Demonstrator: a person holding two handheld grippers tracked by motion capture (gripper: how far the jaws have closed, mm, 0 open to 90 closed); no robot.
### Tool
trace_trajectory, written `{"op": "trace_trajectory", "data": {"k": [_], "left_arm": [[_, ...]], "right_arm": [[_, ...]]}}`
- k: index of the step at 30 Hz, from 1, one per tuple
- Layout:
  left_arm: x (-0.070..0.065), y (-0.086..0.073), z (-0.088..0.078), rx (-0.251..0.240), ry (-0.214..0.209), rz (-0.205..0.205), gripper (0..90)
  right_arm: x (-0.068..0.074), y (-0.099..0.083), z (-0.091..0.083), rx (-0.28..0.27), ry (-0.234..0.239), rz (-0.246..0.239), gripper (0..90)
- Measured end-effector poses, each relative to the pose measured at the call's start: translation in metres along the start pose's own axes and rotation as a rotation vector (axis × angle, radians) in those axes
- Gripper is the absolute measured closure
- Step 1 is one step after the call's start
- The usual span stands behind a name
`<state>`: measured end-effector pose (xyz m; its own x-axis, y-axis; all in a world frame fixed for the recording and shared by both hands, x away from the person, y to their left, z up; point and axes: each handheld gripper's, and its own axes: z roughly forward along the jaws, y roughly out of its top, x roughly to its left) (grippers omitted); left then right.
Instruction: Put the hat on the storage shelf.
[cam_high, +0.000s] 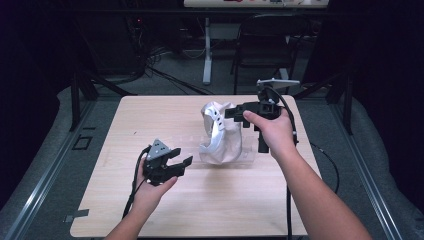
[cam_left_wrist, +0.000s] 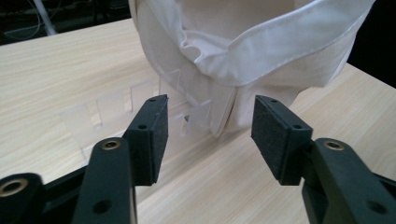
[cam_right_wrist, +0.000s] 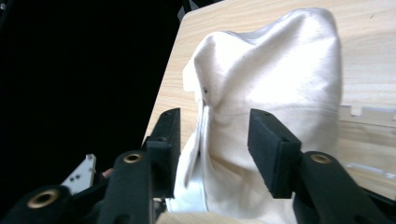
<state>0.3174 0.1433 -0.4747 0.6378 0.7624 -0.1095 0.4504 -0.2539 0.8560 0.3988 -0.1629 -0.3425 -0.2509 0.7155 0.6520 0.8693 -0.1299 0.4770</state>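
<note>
White cloth cap (cam_high: 220, 132) sits crumpled near the middle of the wooden table (cam_high: 150, 115), on a clear plastic strip (cam_left_wrist: 112, 109). Left gripper (cam_high: 178, 161) – just left of the cap, jaws wide apart, nothing btwn them. Right gripper (cam_high: 234, 111) at the cap's far right side – jaws apart w/ cap fabric btwn them, pads not pressing.

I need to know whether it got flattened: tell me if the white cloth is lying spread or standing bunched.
Bunched and standing: the white cloth rises in a crumpled heap off the table, folds visible, collar edge curling.
</note>
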Motion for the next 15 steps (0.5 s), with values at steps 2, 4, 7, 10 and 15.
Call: {"op": "trace_trajectory", "data": {"k": [2,4,7,10,15], "left_arm": [[0.003,-0.005,-0.003,0.012,0.006,0.001,45.5],[0.007,-0.009,-0.005,0.024,0.016,-0.001,45.3],[0.010,-0.011,-0.008,0.036,0.016,0.000,44.9],[0.014,-0.012,-0.012,0.034,0.021,-0.003,44.8],[0.020,-0.013,-0.015,0.033,0.030,-0.013,44.3]], "right_arm": [[-0.003,-0.005,-0.004,-0.015,0.002,-0.009,52.2],[-0.006,-0.010,-0.008,-0.030,0.004,-0.023,50.9],[-0.011,-0.019,-0.012,-0.053,0.014,-0.054,49.0],[-0.015,-0.028,-0.018,-0.076,0.035,-0.081,47.8],[-0.022,-0.046,-0.025,-0.107,0.056,-0.142,45.0]]}}
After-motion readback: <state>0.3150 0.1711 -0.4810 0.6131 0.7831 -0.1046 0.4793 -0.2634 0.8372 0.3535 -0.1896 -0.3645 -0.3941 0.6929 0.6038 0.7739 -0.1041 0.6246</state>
